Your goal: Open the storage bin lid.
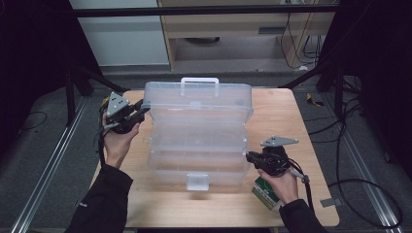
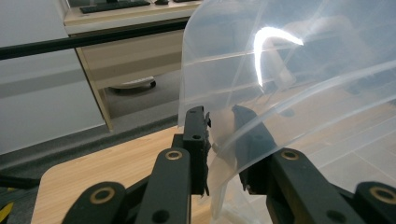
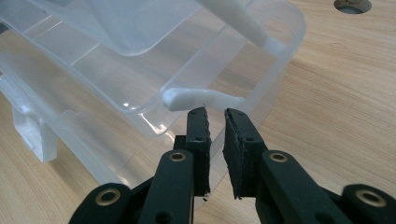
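A clear plastic storage box (image 1: 197, 131) stands open on the wooden table (image 1: 286, 111), its tiers stepped back and its lid with a white handle (image 1: 199, 80) raised at the far side. My left gripper (image 1: 145, 108) is shut on the lid's left edge; in the left gripper view the clear lid (image 2: 280, 70) passes between the jaws of that gripper (image 2: 219, 126). My right gripper (image 1: 248, 157) is at the right end of the lowest tier. Its jaws (image 3: 216, 119) stand a narrow gap apart on the tray's corner rim, just below a white hinge arm (image 3: 201, 99).
A green and white carton (image 1: 265, 193) lies on the table under my right hand. The box's white latch (image 1: 197, 180) hangs at the front. A cable hole (image 3: 352, 4) sits in the tabletop beyond the box. Bare wood lies in front of the box.
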### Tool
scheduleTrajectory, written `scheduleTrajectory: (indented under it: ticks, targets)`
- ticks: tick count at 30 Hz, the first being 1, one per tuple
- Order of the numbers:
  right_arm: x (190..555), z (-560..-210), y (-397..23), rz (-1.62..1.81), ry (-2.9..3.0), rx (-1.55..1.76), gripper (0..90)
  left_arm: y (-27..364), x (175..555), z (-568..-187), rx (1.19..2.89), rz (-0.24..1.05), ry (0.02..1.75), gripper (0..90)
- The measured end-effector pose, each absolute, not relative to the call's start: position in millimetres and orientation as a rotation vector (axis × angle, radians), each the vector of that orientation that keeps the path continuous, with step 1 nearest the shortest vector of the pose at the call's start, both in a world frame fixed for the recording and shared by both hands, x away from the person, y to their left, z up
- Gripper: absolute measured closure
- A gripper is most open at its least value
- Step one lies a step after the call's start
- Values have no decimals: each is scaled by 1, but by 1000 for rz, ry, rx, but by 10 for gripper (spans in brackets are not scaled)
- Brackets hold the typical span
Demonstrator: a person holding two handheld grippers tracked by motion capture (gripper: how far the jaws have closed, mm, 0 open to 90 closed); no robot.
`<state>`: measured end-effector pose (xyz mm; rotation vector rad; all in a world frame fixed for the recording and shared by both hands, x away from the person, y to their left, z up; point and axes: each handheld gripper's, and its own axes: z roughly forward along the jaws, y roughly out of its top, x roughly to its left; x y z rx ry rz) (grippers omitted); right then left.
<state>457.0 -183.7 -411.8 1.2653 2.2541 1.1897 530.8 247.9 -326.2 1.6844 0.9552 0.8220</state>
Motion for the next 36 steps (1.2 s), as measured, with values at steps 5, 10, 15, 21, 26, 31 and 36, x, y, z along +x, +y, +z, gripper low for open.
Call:
scheduleTrajectory:
  ticks: [5,10,15,21,26,31,36]
  targets:
    - [458,-412,-184,1185,2257,1256,801,247,537,-324,1675,813,968,752]
    - [458,-411,-183,1182,2264,1265,800,245,542,-322,1661,820,976,757]
    - [458,-411,-183,1176,2264,1259,800,244,547,-320,1660,818,986,760]
    - [458,-411,-183,1174,2266,1261,795,243,552,-319,1655,820,999,764]
    - [459,-411,-183,1170,2267,1255,793,241,558,-317,1657,825,1007,767]
    - [459,-411,-183,1170,2268,1257,793,240,562,-315,1660,829,1015,768]
    - [459,-411,-182,1170,2269,1258,792,239,566,-315,1653,830,1020,771]
